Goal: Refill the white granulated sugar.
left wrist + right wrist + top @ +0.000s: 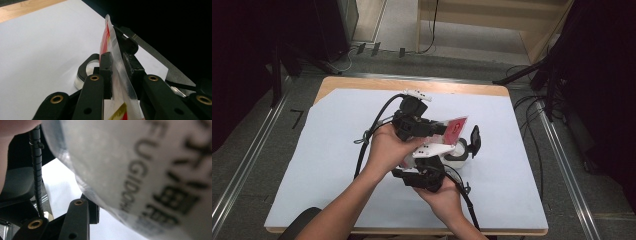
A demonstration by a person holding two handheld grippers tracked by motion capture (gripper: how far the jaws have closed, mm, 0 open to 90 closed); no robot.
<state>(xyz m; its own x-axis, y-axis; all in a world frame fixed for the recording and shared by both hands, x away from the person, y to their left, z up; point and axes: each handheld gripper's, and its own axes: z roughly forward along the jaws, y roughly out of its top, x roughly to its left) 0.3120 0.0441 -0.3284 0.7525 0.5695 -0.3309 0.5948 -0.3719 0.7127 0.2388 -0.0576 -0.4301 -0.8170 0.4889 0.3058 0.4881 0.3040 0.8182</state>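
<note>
Left gripper [117, 72]: I'm seeing its jaws clamping the sealed clear edge of a red and white plastic sachet [113, 53], which is standing edge-on between them.
Right gripper [432, 172]: sitting just beside the left one; I cannot tell its jaw state, the sachet's printed face is blurring across its camera.
Round clear lid with black rim [85, 72]: lying on the white table cover [42, 45], just beyond the left jaws.

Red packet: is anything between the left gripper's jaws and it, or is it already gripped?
Nothing visible intervenes. The left gripper is shut on the red packet, both jaws pressing directly on its clear sealed edge, above the white sheet.
</note>
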